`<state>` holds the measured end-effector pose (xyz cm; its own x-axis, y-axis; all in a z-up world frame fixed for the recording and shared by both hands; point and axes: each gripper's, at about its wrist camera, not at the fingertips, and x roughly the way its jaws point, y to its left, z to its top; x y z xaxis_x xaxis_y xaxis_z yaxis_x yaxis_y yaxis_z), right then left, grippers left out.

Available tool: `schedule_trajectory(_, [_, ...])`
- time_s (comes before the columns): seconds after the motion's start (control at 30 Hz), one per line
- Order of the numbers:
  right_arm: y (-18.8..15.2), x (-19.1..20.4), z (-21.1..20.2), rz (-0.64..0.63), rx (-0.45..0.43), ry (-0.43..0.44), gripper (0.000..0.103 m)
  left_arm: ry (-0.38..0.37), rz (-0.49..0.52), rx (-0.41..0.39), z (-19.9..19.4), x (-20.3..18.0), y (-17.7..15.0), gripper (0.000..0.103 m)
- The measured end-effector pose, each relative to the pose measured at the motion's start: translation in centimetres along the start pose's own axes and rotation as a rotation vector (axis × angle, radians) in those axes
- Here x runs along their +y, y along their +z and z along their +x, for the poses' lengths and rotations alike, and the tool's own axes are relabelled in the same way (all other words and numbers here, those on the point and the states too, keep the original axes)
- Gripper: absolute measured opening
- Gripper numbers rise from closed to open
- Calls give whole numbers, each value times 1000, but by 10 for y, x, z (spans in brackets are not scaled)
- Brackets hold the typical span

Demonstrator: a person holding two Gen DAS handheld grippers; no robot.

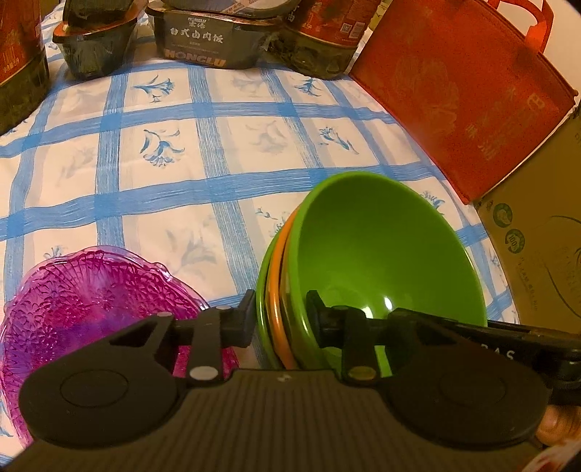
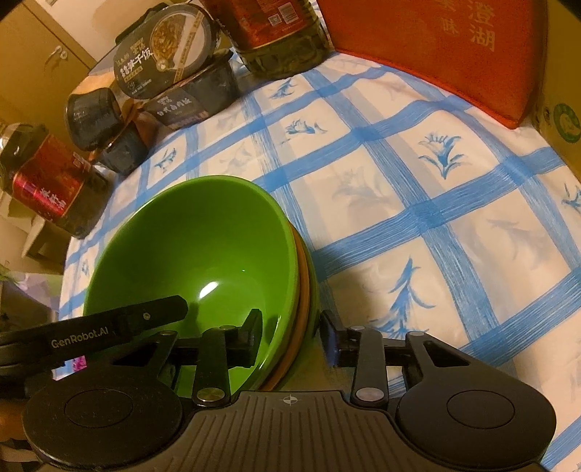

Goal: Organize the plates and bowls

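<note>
A stack of nested bowls, green with an orange one between, is held tilted above the blue-checked tablecloth; the top green bowl (image 1: 381, 250) also shows in the right wrist view (image 2: 196, 254). My left gripper (image 1: 279, 319) is shut on the stack's left rim, one finger outside, one inside. My right gripper (image 2: 290, 337) is shut on the opposite rim the same way. The orange bowl's edge (image 1: 277, 326) shows between the green ones. A purple patterned glass plate (image 1: 83, 301) lies on the cloth to the left of the stack.
Dark food boxes (image 1: 210, 36) and red-labelled oil bottles (image 2: 276, 29) stand along the far edge of the table. A red fabric bag (image 1: 461, 94) and a cardboard box (image 1: 537, 250) stand on the right. The tablecloth (image 2: 417, 188) stretches between them.
</note>
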<state>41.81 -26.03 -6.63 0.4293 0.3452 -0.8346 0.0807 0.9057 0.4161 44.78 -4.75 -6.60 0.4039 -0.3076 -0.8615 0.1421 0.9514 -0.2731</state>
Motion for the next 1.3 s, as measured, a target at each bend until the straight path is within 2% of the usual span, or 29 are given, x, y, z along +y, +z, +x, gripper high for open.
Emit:
schedule_trajectory(0.1, [-1, -1, -1, -9, -4, -12, 25, 11, 8, -7, -2, -2, -1, 23])
schedule_trajectory(0.8, [-13, -8, -32, -26, -18, -39, 23, -2, 9, -12, -22, -26, -21, 22])
schedule_trajectory(1.3, [-53, -17, -82, -10, -38, -28, 23, -18, 9, -23, -60, -50, -65, 22])
